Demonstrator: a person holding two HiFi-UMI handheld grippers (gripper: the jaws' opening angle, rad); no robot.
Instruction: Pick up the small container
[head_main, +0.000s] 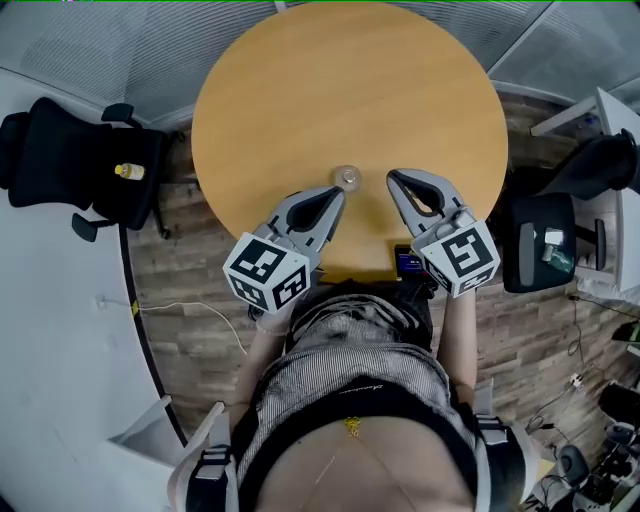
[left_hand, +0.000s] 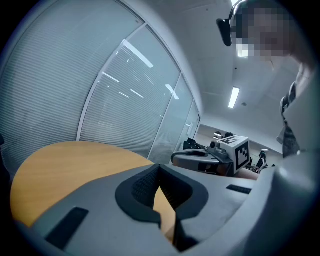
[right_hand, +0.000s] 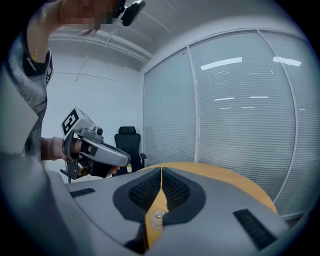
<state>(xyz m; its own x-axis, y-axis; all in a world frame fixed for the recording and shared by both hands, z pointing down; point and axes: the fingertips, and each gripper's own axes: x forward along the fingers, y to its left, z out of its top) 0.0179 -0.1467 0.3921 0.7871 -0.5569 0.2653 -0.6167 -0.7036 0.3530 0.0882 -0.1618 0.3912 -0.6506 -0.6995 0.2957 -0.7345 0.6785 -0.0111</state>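
The small container (head_main: 347, 178), a low round clear pot with a pale lid, stands on the round wooden table (head_main: 340, 80) near its front edge. My left gripper (head_main: 337, 193) hovers just in front and left of it, jaws together and empty. My right gripper (head_main: 394, 177) is a short way to its right, also shut with nothing held. In the right gripper view the container (right_hand: 158, 216) shows low in the slit behind the closed tips of the right gripper (right_hand: 161, 170). The left gripper view shows the left gripper (left_hand: 159, 168) shut over bare tabletop; the container is hidden there.
A black office chair (head_main: 70, 160) with a small yellow bottle (head_main: 128, 171) on its seat stands left of the table. Another dark chair (head_main: 545, 240) is at the right. A small dark device (head_main: 408, 262) lies at the table's near edge. Glass walls with blinds surround the room.
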